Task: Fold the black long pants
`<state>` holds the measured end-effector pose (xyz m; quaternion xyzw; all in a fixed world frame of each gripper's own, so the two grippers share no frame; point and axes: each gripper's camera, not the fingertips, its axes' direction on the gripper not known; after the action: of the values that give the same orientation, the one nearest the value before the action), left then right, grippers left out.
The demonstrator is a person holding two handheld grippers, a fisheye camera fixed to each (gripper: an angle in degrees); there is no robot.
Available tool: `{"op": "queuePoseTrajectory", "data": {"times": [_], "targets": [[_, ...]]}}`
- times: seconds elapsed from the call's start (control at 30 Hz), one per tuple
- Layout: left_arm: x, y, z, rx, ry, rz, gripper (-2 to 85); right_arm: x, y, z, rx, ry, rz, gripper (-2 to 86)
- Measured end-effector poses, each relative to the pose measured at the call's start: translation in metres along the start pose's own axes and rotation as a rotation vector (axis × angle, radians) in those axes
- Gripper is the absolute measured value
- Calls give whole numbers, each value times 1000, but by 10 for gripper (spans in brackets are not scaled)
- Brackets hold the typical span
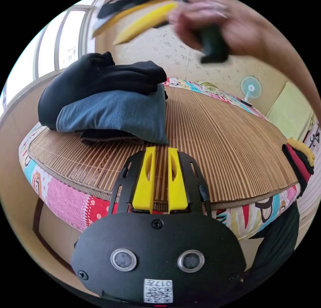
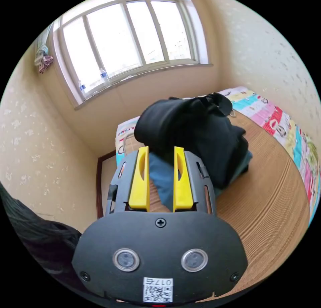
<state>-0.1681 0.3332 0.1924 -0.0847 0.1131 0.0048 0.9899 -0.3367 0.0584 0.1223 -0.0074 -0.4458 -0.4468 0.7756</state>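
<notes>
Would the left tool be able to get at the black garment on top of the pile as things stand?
Probably yes. The left tool hangs over the bare bamboo mat, jaws slightly apart and empty, and nothing lies between it and the black garment topping the pile.

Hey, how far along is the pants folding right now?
Done: folded clothes sit stacked on the bamboo mat, a black garment on top of a blue one; whether that is the pants, I cannot tell. In hand: nothing, since the left gripper and right gripper are both open and empty. Left: no unfolded pants lie on the mat.
</notes>
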Motion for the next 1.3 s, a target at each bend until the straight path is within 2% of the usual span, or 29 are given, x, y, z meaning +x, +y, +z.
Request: {"op": "queuePoseTrajectory", "data": {"times": [0.1, 0.23, 0.3, 0.37, 0.4, 0.43, 0.57, 0.7, 0.8, 0.9, 1.03, 1.2, 1.3], "targets": [[4, -3, 1, 0, -19, 5, 62, -34, -67, 28, 1, 43, -65, 130], [7, -9, 3, -3, -28, 2, 59, -68, -118, 76, -8, 241, -170, 141], [10, -11, 4, -3, -38, 5, 59, -64, -125, 118, -99, 330, -186, 147], [12, -13, 5, -3, -45, 7, 58, -42, -117, 177, -289, 390, -161, 147], [13, -15, 6, -2, -46, 7, 58, -37, -100, 184, -216, 385, -198, 143], [14, -16, 7, 0, -46, 7, 58, -33, -87, 181, -148, 368, -188, 138], [19, -20, 10, 1, -58, 12, 57, -39, -74, 179, -135, 374, -216, 106], [21, -25, 13, 1, -53, 9, 57, -99, -48, 174, -170, 659, -545, 49], [22, -28, 15, 2, -40, 4, 56, -111, -14, 144, -129, 765, -633, 38], [24, -32, 18, 3, -33, 2, 55, -98, 27, 90, -42, 784, -566, 31], [27, -37, 21, 3, -27, -3, 54, -79, 120, 27, 81, 949, -431, 24], [28, -41, 25, 7, -4, -11, 51, -26, 239, -51, 111, 1032, -110, 17], [30, -44, 28, 9, 5, -11, 48, 1, 313, -79, 32, 1149, 77, 16]]}}
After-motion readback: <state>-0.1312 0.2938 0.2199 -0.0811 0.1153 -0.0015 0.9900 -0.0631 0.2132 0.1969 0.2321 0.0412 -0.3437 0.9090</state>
